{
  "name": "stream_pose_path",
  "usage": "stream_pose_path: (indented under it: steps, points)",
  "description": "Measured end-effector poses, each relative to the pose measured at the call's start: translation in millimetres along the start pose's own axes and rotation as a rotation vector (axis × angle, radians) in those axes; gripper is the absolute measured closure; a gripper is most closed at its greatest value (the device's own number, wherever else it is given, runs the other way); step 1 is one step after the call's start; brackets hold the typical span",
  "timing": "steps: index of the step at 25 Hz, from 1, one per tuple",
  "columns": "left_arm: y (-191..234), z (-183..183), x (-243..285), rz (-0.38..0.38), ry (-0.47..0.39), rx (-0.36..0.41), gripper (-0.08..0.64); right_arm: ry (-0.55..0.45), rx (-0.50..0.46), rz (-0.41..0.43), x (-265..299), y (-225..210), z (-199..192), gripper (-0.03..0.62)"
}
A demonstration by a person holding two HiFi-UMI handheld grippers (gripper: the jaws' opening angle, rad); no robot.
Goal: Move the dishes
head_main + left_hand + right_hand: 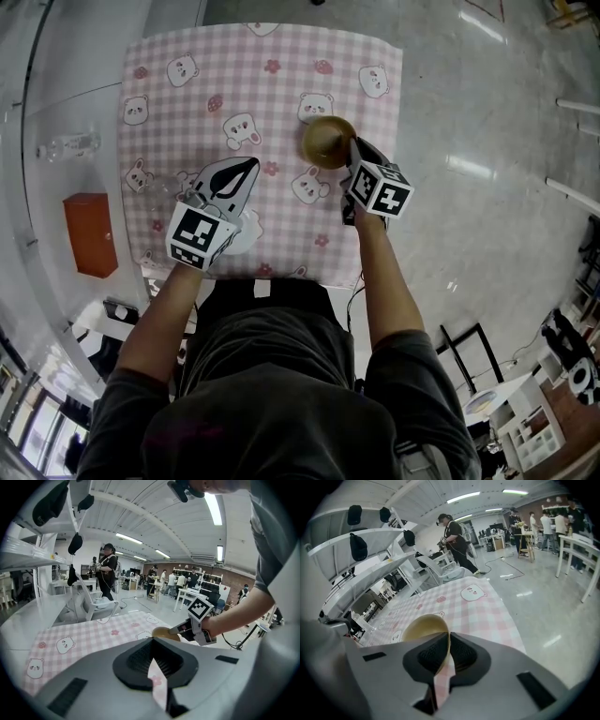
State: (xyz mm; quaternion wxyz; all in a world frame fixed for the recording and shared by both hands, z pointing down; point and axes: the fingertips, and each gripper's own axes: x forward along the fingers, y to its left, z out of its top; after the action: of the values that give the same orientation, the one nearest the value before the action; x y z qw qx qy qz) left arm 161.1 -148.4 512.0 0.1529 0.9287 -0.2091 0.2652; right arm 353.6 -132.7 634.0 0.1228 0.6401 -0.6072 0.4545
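Bowl (327,142), tan-gold, is sitting at the far right part of the tabletop (187,66), which is covered in pink check with bear prints. It's close to the right edge. Your right tongs (448,639) are clamping it. The right gripper view is showing the rim running between the two black pads (433,656), one pad on the inner side of the wall and one on the outer. The bowl's opening is facing up. I can't tell whether its base is touching the tabletop or hanging just above it.

Your left tongs (152,643) are fully closed and holding nothing; only a sliver of pink check is showing through the slit behind the tips. They're pointing forward and down over the near left part of the tabletop, well apart from the bowl. In the left gripper view the right tongs and the bowl are showing off to the right.

In the head view, both your forearms (384,272) are reaching out over the near edge. The left marker cube (199,234) is hanging close to that edge, and the right marker cube (380,187) is sitting just behind the bowl.

Left of the tabletop, a clear bottle (67,145) is lying on the grey surface. An orange-red box (91,234) is standing nearer to you. People (454,543) are standing in the background of both gripper views.
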Motion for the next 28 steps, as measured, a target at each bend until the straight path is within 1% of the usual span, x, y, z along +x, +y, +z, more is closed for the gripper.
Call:
stream_pose_path:
  steps: [9, 15, 19, 21, 26, 28]
  points:
    - [1, -3, -19, 0.011, -0.017, -0.001, 0.56, -0.018, -0.008, 0.013, -14, 15, 1, 0.572]
    - [-1, -3, -45, 0.012, -0.043, 0.007, 0.558, -0.043, -0.006, 0.016, -35, 34, -1, 0.573]
    - [2, -7, -64, 0.009, -0.06, 0.009, 0.56, -0.057, -0.012, 0.02, -48, 56, -5, 0.572]
    - [4, -8, -75, 0.007, -0.072, 0.012, 0.56, -0.064, -0.012, 0.019, -53, 68, -10, 0.573]
    - [4, -23, -105, 0.002, -0.091, 0.015, 0.56, -0.07, -0.004, 0.018, -65, 96, -35, 0.574]
    - [6, -22, -117, 0.007, -0.107, 0.019, 0.56, -0.077, -0.008, 0.019, -71, 108, -39, 0.573]
